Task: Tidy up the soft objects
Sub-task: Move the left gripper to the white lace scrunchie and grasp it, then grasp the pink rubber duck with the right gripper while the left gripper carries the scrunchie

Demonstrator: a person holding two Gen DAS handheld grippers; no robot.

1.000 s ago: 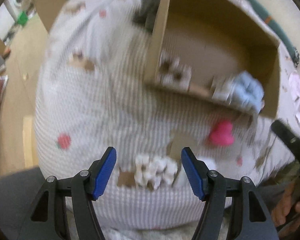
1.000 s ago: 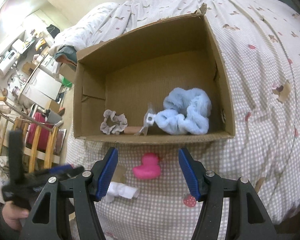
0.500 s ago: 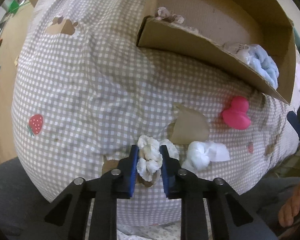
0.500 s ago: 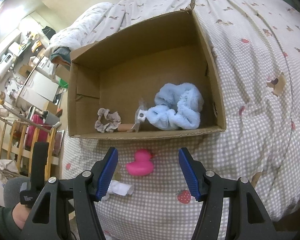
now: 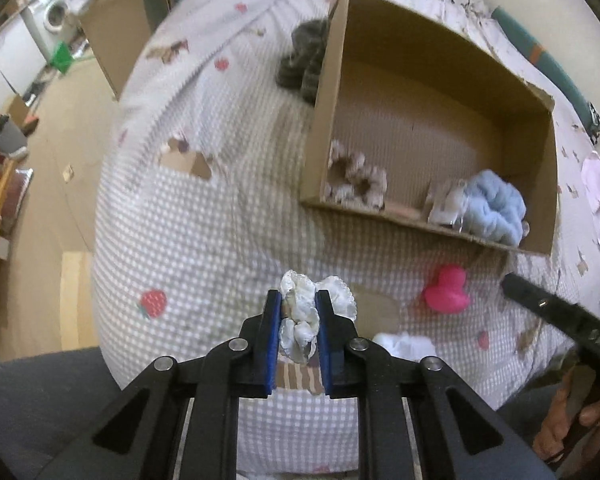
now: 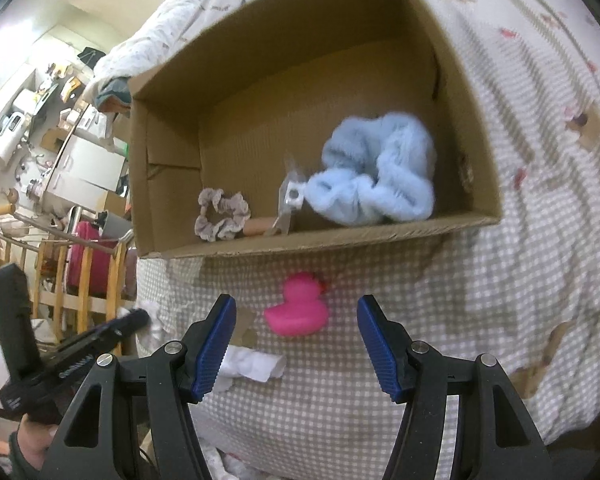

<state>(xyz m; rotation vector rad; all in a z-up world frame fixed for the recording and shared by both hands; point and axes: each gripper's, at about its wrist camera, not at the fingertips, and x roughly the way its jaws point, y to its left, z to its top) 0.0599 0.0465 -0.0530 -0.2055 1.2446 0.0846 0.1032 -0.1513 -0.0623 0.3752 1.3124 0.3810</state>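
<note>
Over the checked bedspread (image 5: 204,240), left hand-held gripper (image 5: 298,314) clamps white scrunchie (image 5: 300,308).

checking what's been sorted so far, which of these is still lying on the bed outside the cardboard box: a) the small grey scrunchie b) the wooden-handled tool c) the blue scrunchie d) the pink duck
d: the pink duck sits on the checked bed cover just in front of the cardboard box, while the blue scrunchie, the small grey scrunchie and the wooden-handled tool all lie inside it.
</note>
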